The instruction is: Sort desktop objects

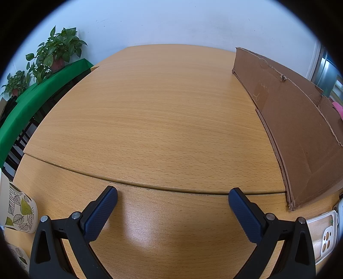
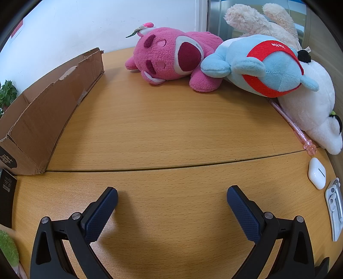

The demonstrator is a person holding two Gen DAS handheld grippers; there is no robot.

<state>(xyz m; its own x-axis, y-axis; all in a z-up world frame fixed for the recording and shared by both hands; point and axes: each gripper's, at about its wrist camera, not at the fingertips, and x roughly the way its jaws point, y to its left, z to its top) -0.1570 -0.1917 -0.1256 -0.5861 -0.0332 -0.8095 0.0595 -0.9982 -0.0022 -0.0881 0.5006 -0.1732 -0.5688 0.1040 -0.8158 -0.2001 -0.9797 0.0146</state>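
My left gripper is open and empty above the wooden desk. A leaf-patterned item lies at its left and a white phone case at its right. My right gripper is open and empty over the desk. Ahead of it lie a pink plush bear, a blue and red plush, a white plush and a cream plush. A pink pen, a white earbud case and a white clip-like item lie at the right.
A brown cardboard box stands between the two grippers, at the right in the left wrist view and at the left in the right wrist view. A black box and a green fuzzy item sit at the left edge. Potted plants stand on a green-covered table.
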